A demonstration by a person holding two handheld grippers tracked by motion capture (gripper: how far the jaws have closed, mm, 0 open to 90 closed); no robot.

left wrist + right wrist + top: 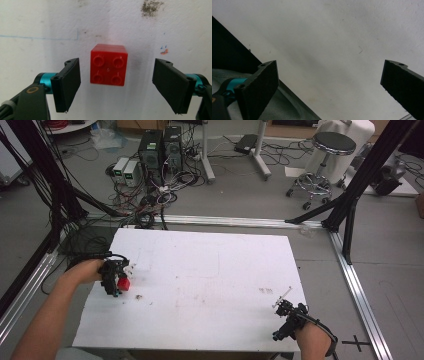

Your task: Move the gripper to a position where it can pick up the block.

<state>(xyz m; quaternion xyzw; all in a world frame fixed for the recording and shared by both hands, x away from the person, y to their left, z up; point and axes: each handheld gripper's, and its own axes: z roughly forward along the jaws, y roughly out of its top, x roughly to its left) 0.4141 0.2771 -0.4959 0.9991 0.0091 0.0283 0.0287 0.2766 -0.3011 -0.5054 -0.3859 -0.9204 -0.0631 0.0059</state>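
Note:
A red square brick [108, 65] with studs on top lies on the white table top [210, 270] near its left edge; the high view shows that brick [123, 283] as a small red spot. My left gripper [116, 87] hovers just above it, open, one jaw on each side and neither touching. In the high view the left gripper [114, 279] is held by a hand at the table's left. My right gripper [329, 90] stands open over bare white board at the table's front right corner, nothing between its jaws. From above, the right gripper [289, 312] sits near that corner.
Dark smudges [266, 290] mark the table surface toward the right. Beyond the table are computer towers [161, 147], tangled cables [150, 195], a round stool [330, 150] and black frame legs [350, 205]. An aluminium rail [360, 295] runs along the floor at the right.

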